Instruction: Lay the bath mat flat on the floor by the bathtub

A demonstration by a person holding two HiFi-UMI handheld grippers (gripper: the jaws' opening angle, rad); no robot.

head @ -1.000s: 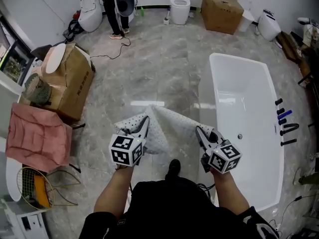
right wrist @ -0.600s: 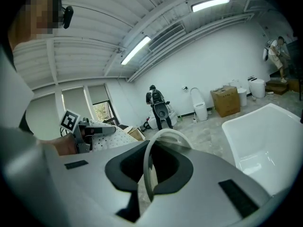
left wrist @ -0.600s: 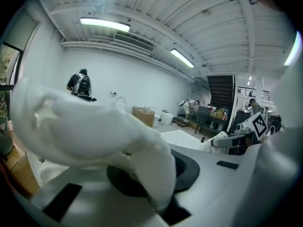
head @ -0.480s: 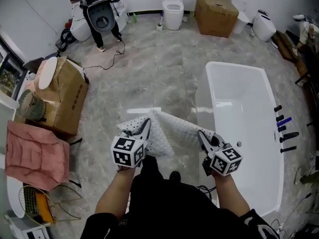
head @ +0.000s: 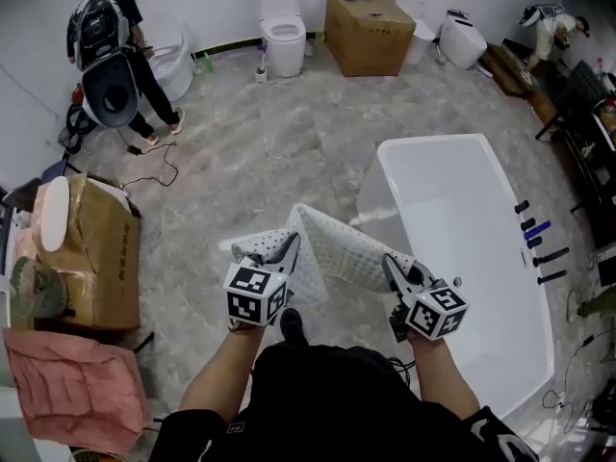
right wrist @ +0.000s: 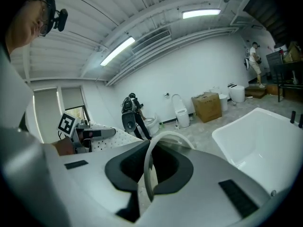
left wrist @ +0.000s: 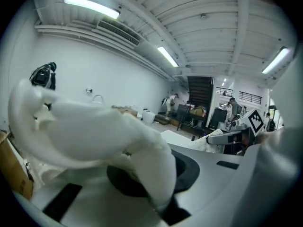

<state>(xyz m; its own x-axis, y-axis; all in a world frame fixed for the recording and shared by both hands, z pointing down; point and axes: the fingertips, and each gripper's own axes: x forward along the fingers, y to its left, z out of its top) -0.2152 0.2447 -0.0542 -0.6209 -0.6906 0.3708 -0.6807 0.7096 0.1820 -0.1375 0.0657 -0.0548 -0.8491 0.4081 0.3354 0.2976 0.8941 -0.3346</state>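
The bath mat [head: 332,246] is white with small dark dots. It hangs folded above the floor between my two grippers, beside the white bathtub [head: 452,210]. My left gripper [head: 287,250] is shut on the mat's left end, and a thick bunch of mat [left wrist: 99,129] fills the left gripper view. My right gripper [head: 394,267] is shut on the right end. There only a thin curled edge of the mat [right wrist: 147,171] passes between its jaws. Each gripper shows in the other's view: the right gripper [left wrist: 233,137] and the left gripper [right wrist: 91,133].
The tub's long side runs just right of the mat, with dark fittings [head: 535,242] on its far rim. A cardboard box [head: 91,258] and a pink cloth [head: 77,393] stand at the left. A toilet [head: 283,29], another box [head: 370,19] and a person [head: 114,61] are at the back.
The whole view has swung: the boxes at the left slid down and out, and the tub now lies closer alongside. Both grippers kept their hold, with the mat hanging between them as before.
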